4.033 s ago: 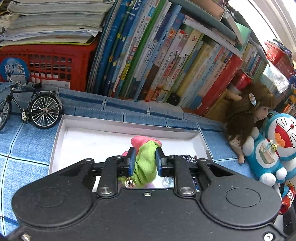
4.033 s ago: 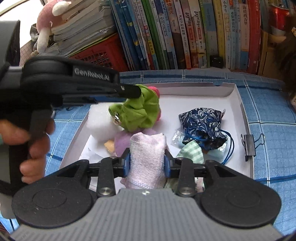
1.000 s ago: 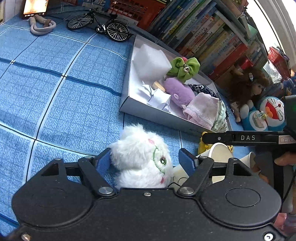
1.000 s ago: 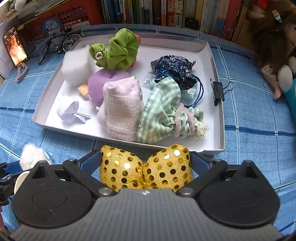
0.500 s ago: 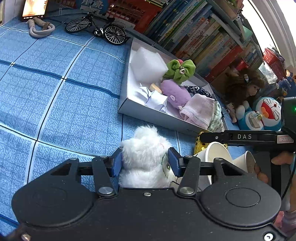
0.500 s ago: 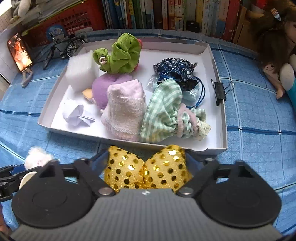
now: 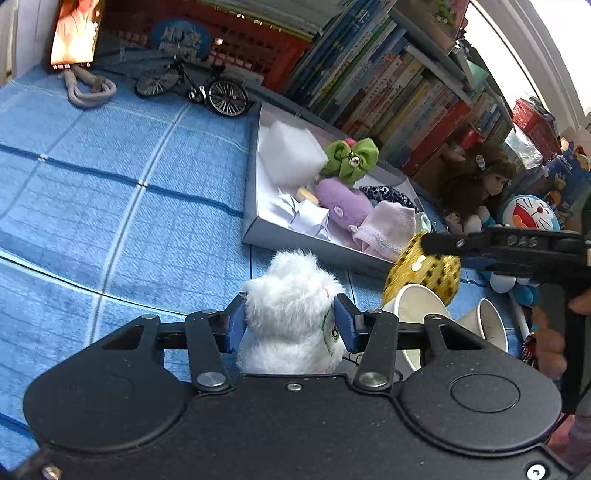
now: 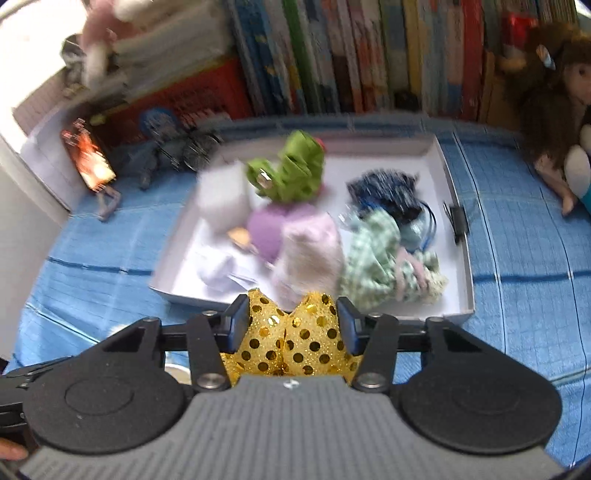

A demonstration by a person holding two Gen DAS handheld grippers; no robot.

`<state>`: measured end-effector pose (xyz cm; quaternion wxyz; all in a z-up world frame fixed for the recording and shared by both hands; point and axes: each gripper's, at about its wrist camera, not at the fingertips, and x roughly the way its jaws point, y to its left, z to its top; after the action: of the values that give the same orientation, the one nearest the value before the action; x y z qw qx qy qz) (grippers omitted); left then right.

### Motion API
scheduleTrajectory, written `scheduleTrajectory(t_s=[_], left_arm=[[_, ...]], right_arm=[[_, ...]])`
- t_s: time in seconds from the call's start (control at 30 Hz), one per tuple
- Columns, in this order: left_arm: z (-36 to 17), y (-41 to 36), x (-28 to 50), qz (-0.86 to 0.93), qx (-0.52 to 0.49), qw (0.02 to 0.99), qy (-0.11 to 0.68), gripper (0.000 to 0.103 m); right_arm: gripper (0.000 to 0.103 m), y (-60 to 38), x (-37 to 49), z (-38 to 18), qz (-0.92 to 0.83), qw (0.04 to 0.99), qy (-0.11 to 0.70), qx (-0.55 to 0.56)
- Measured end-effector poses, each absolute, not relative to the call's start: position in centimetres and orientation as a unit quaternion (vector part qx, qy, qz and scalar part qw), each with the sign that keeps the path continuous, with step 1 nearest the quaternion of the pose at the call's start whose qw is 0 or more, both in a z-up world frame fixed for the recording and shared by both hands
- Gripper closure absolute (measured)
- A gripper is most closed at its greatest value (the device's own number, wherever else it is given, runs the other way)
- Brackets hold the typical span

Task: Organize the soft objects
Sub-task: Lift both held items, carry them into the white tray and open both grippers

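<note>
My left gripper (image 7: 290,325) is shut on a white fluffy plush toy (image 7: 291,314), held just in front of the white tray (image 7: 295,242). My right gripper (image 8: 291,326) is shut on a gold sequin bow (image 8: 291,339); the bow also shows in the left wrist view (image 7: 424,269), lifted near the tray's near edge. The tray (image 8: 458,310) holds a green bow (image 8: 291,173), a white foam block (image 8: 221,195), a purple plush (image 8: 266,229), a pink cloth (image 8: 310,247), a green checked cloth (image 8: 380,258) and a dark blue floral pouch (image 8: 384,192).
Two paper cups (image 7: 417,314) lie on the blue cloth beside my left gripper. A model bicycle (image 7: 192,86), a phone (image 7: 75,35) and a cable stand at the back left. Books line the back. A doll (image 7: 476,181) and a Doraemon toy (image 7: 532,214) sit right of the tray.
Both grippers have closed on their objects, the plush and the gold bow, and lifted them toward the tray. The right wrist view is now blurred by motion.
</note>
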<state>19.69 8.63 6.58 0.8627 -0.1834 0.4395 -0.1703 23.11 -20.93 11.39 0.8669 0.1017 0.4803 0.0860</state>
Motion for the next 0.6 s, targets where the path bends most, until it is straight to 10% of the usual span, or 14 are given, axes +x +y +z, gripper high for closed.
scheduleTrajectory(t_s=[0.6], left_arm=[[9.0, 9.0, 11.9, -0.163, -0.160, 0.905, 0.358, 0.056]], right_arm=[[0.048, -26.0, 10.4, 17.1, 0.087, 0.953, 0.264, 0.117]])
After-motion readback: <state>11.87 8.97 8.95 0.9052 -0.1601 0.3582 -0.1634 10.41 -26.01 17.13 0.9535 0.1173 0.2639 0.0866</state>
